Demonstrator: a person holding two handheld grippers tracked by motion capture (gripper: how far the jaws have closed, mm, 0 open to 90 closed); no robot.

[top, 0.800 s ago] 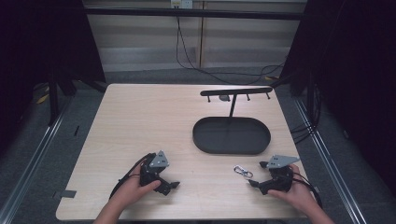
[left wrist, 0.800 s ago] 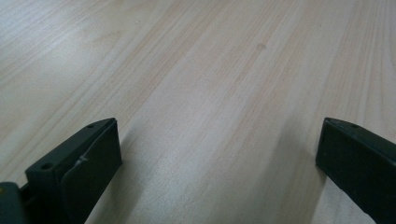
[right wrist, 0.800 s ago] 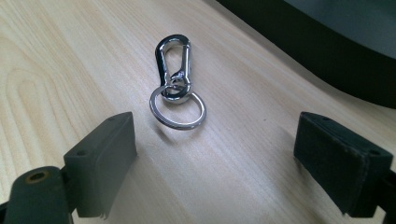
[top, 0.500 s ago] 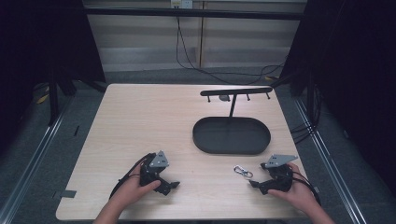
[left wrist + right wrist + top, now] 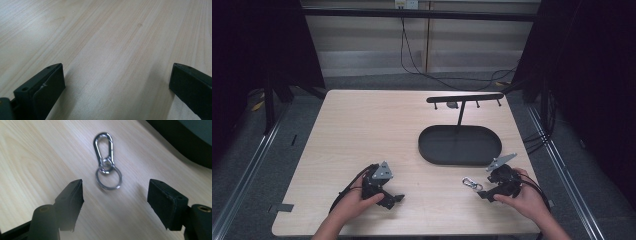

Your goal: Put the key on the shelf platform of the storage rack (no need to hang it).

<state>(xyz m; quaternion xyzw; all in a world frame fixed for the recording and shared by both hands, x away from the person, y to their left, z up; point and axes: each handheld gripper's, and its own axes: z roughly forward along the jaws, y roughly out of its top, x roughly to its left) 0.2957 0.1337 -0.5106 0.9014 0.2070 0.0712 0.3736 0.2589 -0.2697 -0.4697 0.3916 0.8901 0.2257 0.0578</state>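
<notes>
A: Where is the metal clip (image 5: 105,152)?
B: It lies flat on the wooden table (image 5: 362,130), just past the right gripper (image 5: 115,195). Up close you see its ring too. From above it looks tiny, near the black tray (image 5: 460,146) with the hook stand (image 5: 464,99).
A: Are the jaws holding it?
B: No, they are spread wide.
A: And the left gripper (image 5: 116,82)?
B: Spread wide too, over bare wood. Both hands rest low at the near edge.

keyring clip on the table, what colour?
Shiny silver metal: the carabiner keyring shows best in the right gripper view, lying on the light wood table.
</notes>
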